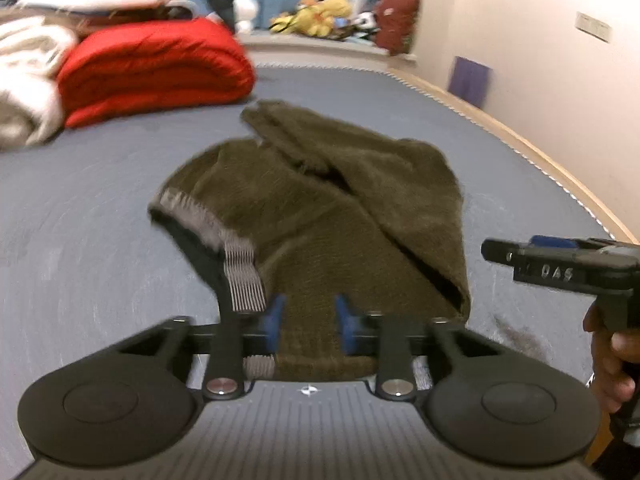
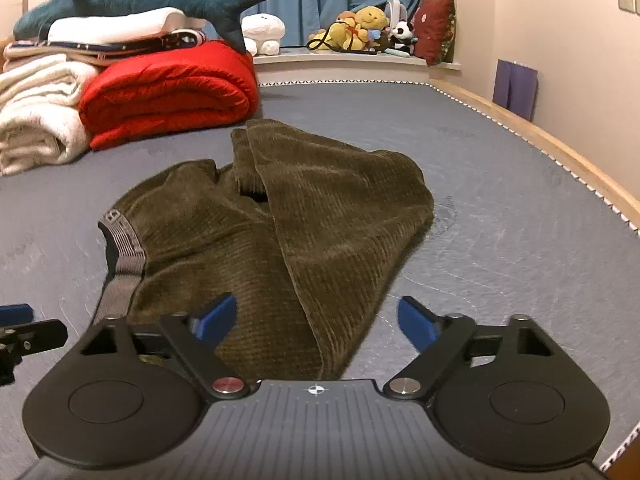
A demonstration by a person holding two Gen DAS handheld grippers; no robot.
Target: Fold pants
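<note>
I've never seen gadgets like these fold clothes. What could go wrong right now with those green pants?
The left gripper pinches only the near edge of the pants, so the corduroy might slip out. The right gripper stands open around its edge, so lifting now could skew the fold. The pants lie bunched, so creases may get folded in.

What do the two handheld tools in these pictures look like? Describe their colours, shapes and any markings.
Each tool is matte black: two round discs flank a grey ribbed body with a small crosshair mark, and silver pivot screws carry black link arms ending in blue pads. See the left tool and right tool. Viewed from the side, the right tool bears white lettering that is too blurred to read.
</note>
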